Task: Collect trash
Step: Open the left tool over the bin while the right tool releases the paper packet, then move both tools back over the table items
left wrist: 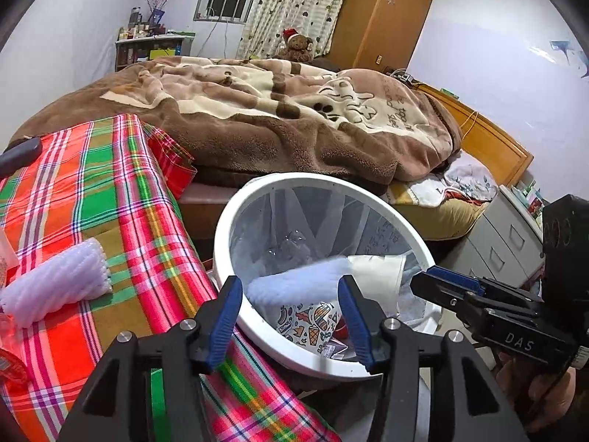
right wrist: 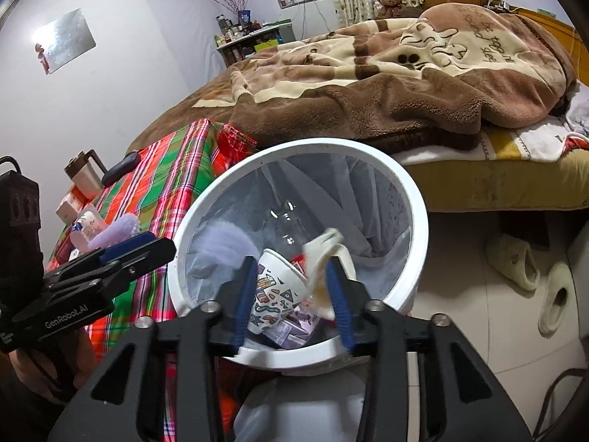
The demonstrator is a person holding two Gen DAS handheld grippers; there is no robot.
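Observation:
A white round trash bin (left wrist: 224, 228) with a clear liner stands beside the plaid-covered table (left wrist: 92, 191); it also shows in the right wrist view (right wrist: 419, 221). Inside lie a patterned paper cup (right wrist: 270, 294), a clear bottle (right wrist: 287, 228), wrappers and white foam. My left gripper (left wrist: 291, 294) is open above the bin, and a blurred white foam piece (left wrist: 298, 281) falls between its fingers. My right gripper (right wrist: 292, 280) is open over the bin, and a crumpled white paper (right wrist: 322, 254) drops just beside its right finger (right wrist: 337, 294). A white foam sleeve (left wrist: 55, 280) lies on the table.
A bed with a brown blanket (left wrist: 276, 121) lies behind the bin. A mug (right wrist: 84, 175), a dark case (right wrist: 121, 169) and small packages (right wrist: 86, 223) sit on the table. Slippers (right wrist: 515, 261) lie on the tiled floor at right. A grey cabinet (left wrist: 504, 239) stands at right.

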